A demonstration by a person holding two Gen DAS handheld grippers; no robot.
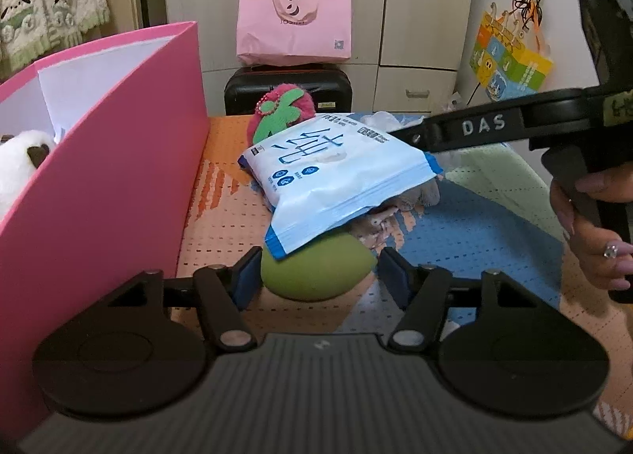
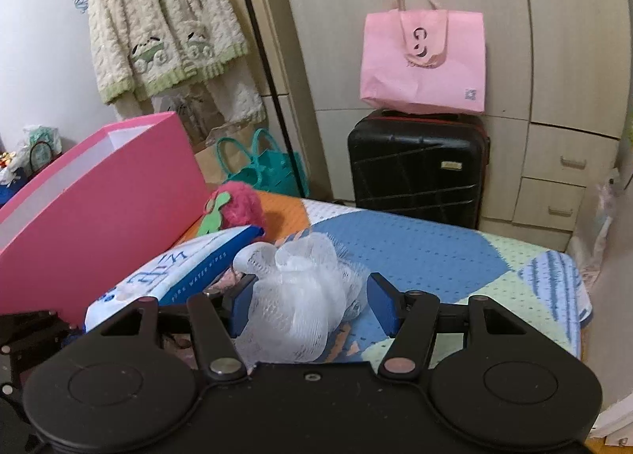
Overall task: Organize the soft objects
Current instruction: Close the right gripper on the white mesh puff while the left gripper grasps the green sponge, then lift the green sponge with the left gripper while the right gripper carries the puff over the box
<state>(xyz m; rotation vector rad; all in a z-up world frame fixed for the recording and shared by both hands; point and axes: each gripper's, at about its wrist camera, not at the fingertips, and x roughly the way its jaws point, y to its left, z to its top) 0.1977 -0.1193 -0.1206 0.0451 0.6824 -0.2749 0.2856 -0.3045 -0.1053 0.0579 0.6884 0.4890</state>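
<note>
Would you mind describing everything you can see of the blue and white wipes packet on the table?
The wipes packet is a soft, glossy plastic pouch, white with blue ends, large blue characters and the words "pure water wipes" along one side. It lies flat but tilted, propped on other things: its near corner rests on a green rounded soft object, and its far edge lies against a pink fuzzy toy. A patterned cloth item peeks from beneath it. It sits beside the pink box.

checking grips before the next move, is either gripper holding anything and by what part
Nothing is held. The white mesh pouf and the green soft object each sit between open jaws.
</note>
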